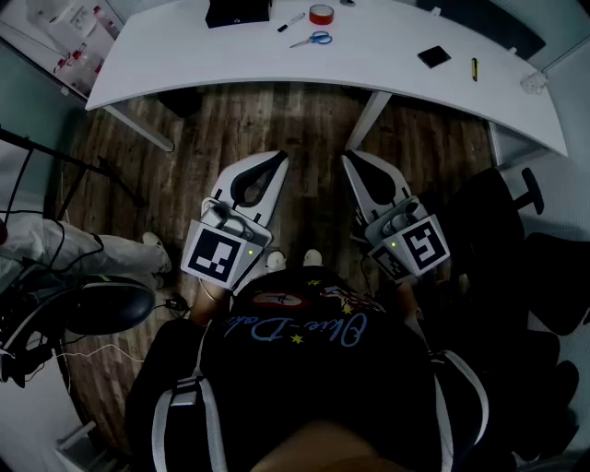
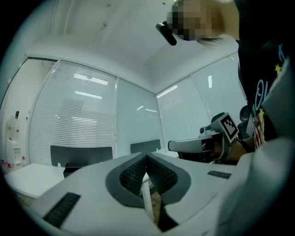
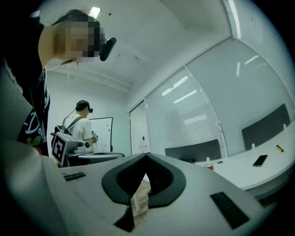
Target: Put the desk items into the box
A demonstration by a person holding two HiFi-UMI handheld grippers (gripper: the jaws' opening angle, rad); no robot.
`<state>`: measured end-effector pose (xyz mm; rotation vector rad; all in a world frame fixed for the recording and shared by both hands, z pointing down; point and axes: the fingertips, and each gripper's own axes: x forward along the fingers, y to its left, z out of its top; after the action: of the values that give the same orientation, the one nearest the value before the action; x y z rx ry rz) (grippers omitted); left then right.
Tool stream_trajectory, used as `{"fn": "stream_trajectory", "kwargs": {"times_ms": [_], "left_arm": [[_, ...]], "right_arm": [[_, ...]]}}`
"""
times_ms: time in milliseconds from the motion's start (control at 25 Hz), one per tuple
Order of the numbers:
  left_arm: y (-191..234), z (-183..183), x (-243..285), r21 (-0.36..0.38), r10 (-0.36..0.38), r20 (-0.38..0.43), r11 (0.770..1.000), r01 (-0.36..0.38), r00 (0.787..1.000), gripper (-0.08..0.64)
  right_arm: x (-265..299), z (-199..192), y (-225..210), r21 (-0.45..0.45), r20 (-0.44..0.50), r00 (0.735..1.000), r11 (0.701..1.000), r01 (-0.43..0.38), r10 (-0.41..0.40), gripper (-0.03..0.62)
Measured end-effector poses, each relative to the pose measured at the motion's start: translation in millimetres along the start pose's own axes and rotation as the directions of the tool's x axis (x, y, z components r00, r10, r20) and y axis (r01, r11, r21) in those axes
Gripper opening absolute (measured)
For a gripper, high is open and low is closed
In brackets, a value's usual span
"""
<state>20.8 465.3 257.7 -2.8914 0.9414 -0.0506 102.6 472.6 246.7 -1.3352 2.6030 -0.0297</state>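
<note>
The white desk [image 1: 369, 55] lies ahead at the top of the head view. On it are a black box-like thing [image 1: 238, 11], a marker [image 1: 291, 20], a red tape roll [image 1: 321, 14], blue scissors [image 1: 313, 39], a flat black item [image 1: 433, 56] and a yellow-and-black pen [image 1: 475, 68]. My left gripper [image 1: 279, 159] and right gripper [image 1: 348, 159] hover side by side over the wooden floor, short of the desk. Both are shut and hold nothing. The right gripper view shows the tape roll [image 3: 209, 166] and the flat black item [image 3: 260, 160] far off on the desk.
A slanted desk leg [image 1: 369, 115] stands just ahead of the grippers. Black office chairs sit at the right [image 1: 525, 240] and lower left [image 1: 101, 304], with cables and a stand at the left. Another person [image 3: 83, 124] stands in the background of the right gripper view. Glass partitions enclose the room.
</note>
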Motion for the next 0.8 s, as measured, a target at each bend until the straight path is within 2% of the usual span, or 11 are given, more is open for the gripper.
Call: {"fn": "stream_trajectory", "kwargs": {"times_ms": [320, 520, 680, 800], "left_arm": [[0.2, -0.6, 1.7, 0.002, 0.001, -0.007, 1.0, -0.001, 1.0, -0.009], [-8.9, -0.9, 9.1, 0.007, -0.006, -0.012, 1.0, 0.006, 1.0, -0.009], [-15.3, 0.8, 18.2, -0.002, 0.002, -0.009, 1.0, -0.002, 1.0, -0.009], [-19.6, 0.5, 24.3, -0.005, 0.013, -0.016, 1.0, -0.013, 1.0, -0.009]], "right_arm": [[-1.7, 3.8, -8.2, 0.041, 0.033, 0.999, 0.999, 0.019, -0.02, 0.003], [-8.4, 8.1, -14.8, 0.019, 0.048, 0.998, 1.0, 0.025, -0.026, 0.003], [-15.0, 17.4, -21.1, 0.034, 0.089, 0.996, 0.999, 0.01, -0.013, 0.005], [-22.1, 14.8, -27.5, 0.026, 0.082, 0.997, 1.0, 0.005, -0.007, 0.005]]}}
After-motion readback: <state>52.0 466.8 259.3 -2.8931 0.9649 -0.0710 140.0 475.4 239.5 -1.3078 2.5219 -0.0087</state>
